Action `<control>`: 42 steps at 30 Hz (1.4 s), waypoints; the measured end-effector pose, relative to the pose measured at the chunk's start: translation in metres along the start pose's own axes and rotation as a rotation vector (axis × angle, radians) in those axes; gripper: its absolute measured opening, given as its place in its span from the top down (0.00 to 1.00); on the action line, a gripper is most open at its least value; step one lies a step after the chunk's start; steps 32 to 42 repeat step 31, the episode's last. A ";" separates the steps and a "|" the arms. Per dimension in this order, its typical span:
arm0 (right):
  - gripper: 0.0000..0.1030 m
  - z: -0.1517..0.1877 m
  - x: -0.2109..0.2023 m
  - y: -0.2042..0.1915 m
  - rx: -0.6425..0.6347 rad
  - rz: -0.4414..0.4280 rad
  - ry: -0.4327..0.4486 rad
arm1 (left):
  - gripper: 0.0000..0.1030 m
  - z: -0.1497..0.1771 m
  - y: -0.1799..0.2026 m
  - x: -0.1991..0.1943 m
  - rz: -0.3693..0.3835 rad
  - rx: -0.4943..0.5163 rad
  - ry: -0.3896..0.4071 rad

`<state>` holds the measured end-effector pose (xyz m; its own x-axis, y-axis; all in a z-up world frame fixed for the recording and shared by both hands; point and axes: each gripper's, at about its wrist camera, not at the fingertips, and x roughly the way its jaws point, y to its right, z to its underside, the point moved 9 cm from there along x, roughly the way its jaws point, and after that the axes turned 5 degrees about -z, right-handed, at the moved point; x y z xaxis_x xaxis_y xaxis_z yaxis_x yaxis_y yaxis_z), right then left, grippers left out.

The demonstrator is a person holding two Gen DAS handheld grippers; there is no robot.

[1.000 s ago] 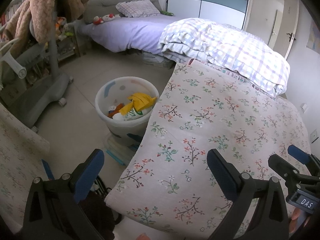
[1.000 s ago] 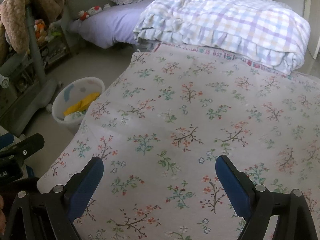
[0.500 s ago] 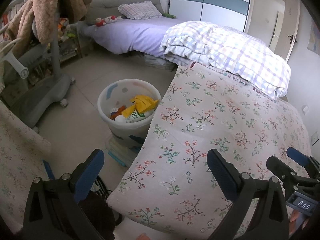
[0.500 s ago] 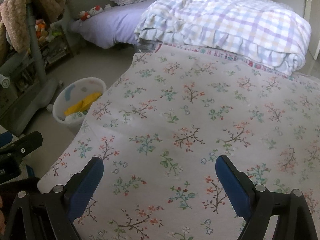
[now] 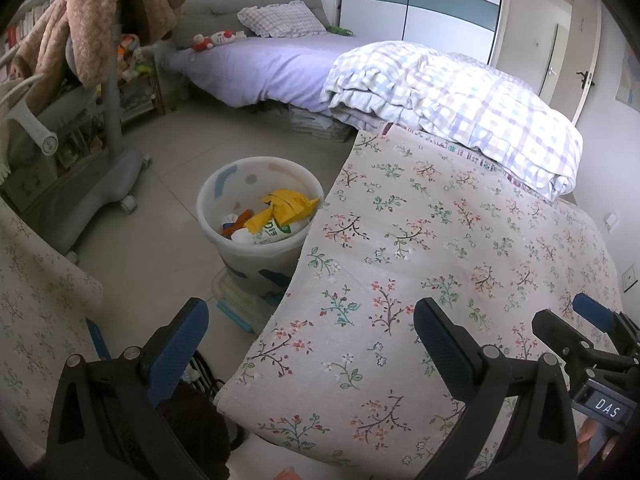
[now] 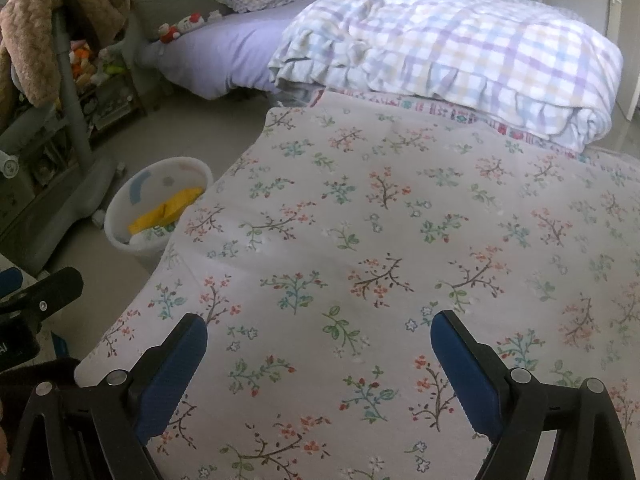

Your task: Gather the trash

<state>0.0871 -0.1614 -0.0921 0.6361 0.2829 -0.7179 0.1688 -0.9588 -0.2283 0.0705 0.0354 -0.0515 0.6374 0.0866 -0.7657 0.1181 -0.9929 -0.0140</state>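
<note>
A white trash bucket stands on the floor beside the floral-covered bed. It holds a yellow wrapper, a white bottle with green print and other scraps. It also shows in the right wrist view at the left. My left gripper is open and empty, over the bed's near corner. My right gripper is open and empty above the floral sheet. The right gripper's tip shows in the left wrist view.
A folded checked quilt lies at the far end of the bed. A purple bed stands behind. A grey wheeled stand draped with a brown blanket is at the left. Flat boxes lie under the bucket.
Both grippers have drawn back and risen slightly; the bucket and bed look a little farther away. Both stay open and empty.
</note>
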 end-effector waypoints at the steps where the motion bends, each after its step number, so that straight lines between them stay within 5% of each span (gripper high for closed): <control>1: 0.09 0.000 0.000 0.000 0.001 0.000 0.000 | 0.00 0.000 0.000 0.000 0.001 0.001 -0.001; 42: 0.09 -0.002 -0.002 0.005 0.017 0.010 0.016 | 0.00 0.006 0.000 0.003 0.003 0.016 -0.002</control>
